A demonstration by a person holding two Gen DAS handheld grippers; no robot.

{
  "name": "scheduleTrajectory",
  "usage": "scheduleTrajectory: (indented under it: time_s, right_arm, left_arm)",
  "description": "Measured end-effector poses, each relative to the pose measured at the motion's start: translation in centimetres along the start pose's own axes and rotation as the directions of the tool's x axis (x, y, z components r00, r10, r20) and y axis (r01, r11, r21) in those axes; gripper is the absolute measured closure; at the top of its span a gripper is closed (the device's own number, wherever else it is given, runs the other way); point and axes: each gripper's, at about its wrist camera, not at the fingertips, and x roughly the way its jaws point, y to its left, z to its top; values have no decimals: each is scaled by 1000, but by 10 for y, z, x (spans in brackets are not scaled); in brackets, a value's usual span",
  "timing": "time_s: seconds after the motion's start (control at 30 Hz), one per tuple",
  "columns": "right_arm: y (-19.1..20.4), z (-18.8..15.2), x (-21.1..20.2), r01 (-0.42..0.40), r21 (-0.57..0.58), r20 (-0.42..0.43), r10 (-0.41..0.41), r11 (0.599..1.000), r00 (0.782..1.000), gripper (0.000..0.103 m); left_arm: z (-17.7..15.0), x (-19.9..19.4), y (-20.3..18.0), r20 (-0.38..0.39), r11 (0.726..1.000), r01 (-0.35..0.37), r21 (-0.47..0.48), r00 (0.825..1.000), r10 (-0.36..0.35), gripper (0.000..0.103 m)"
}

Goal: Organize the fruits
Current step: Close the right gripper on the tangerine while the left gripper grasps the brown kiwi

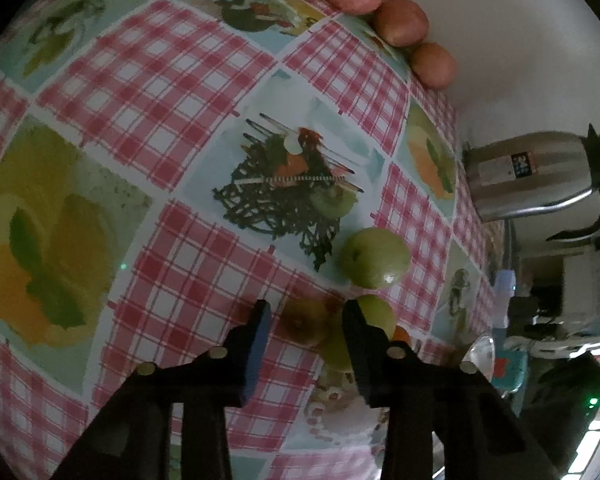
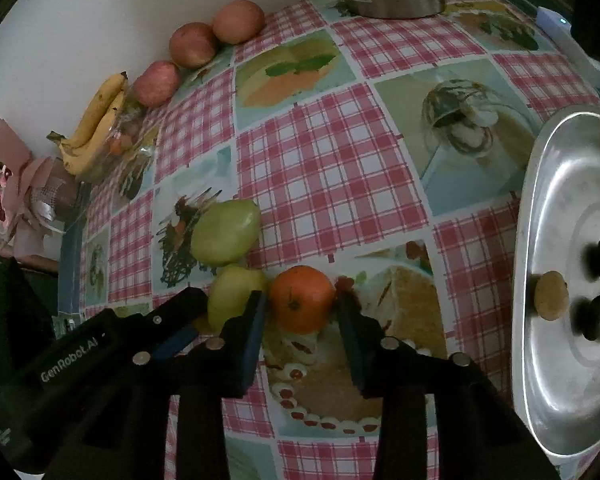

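Orange [image 2: 302, 298]: it sits on the desk [image 2: 320, 160] at the centre of the right wrist view. The jaws of your right gripper [image 2: 302, 308] are clenched on it, one pad on each flank.
Grip risk: the pads seem to meet the orange near its widest part. It is round and smooth, so a fast or tilted lift could let it roll out between the pads.
Yellowish fruit [image 1: 304, 320]: it lies between the jaws of your left gripper [image 1: 306, 312], which stand narrow around it. It is dim there, and you cannot tell whether both pads press on it. If only one does, the fruit will probably get shoved aside instead of coming up.
Small green fruit [image 2: 234, 294]: it is at 9 o'clock of the orange, wedged just beside both grippers. Any sideways sweep could knock it rolling.
Large green fruit [image 2: 226, 232]: at 10 o'clock, touching or nearly touching the small one, so it would likely be pushed along with it.
Crowding: your two grippers work very near each other, and lifting both at once may make them collide.
Metal tray [image 2: 560, 200]: at 3 o'clock, already carrying small items. A dropped orange could scatter them.
Red apples [image 2: 192, 44]: at 11 o'clock along the wall, well apart and at little risk.
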Motion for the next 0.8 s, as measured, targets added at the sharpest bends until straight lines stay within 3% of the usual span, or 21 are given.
scheduleTrajectory:
  time_s: [0.13,0.33,0.6,0.8]
  right_arm:
    - [1,0,2,10,-8,-5,-10,1000,1000,65]
    - [-1,0,2,4,-3,-7,-4,1000,1000,67]
    - [0,-1,1,8,-7,-11,-8,1000,1000,68]
    - [1,0,-2,13,-12,-7,-13,1000,1000,69]
  left_arm:
    - [-1,-1,3,1,1000,10,-15,1000,-10,77]
    - [-3,-6,9,-4,999,13,-41,1000,-13,78]
    - [0,-16,12,25,998,-55,-42,998,56,78]
    - [3,-33,15,89,991,-127,-38,988,129,78]
